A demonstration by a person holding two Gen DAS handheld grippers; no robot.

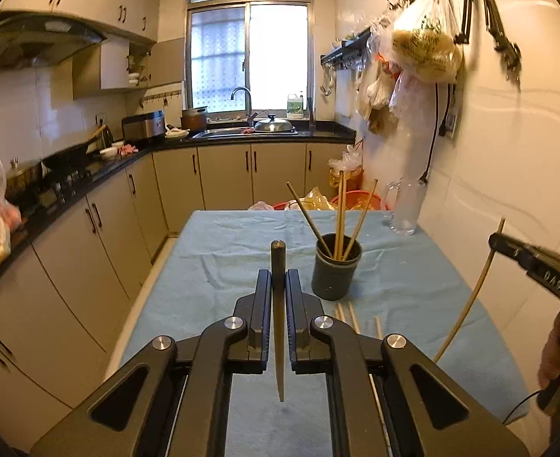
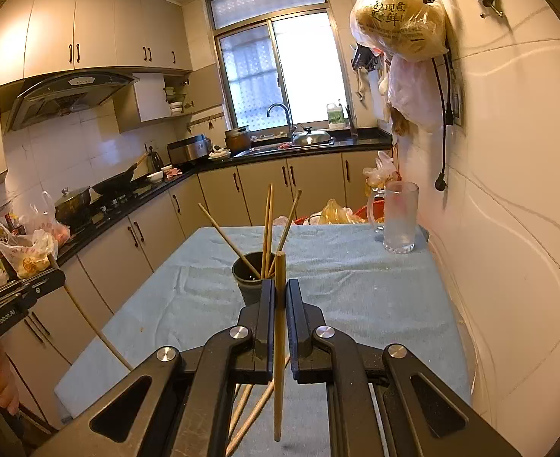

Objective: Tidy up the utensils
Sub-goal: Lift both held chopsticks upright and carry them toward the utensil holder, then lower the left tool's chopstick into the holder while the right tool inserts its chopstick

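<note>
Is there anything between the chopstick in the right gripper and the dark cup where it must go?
Nothing visible blocks it. The chopstick in the right gripper is just before the dark cup. Only the three chopsticks already standing in it fan across the opening, so aim for a gap.

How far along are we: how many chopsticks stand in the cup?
3, all in the dark cup: a left-leaning chopstick, an upright middle chopstick and a right-leaning chopstick. The middle one may be two pressed together.
</note>
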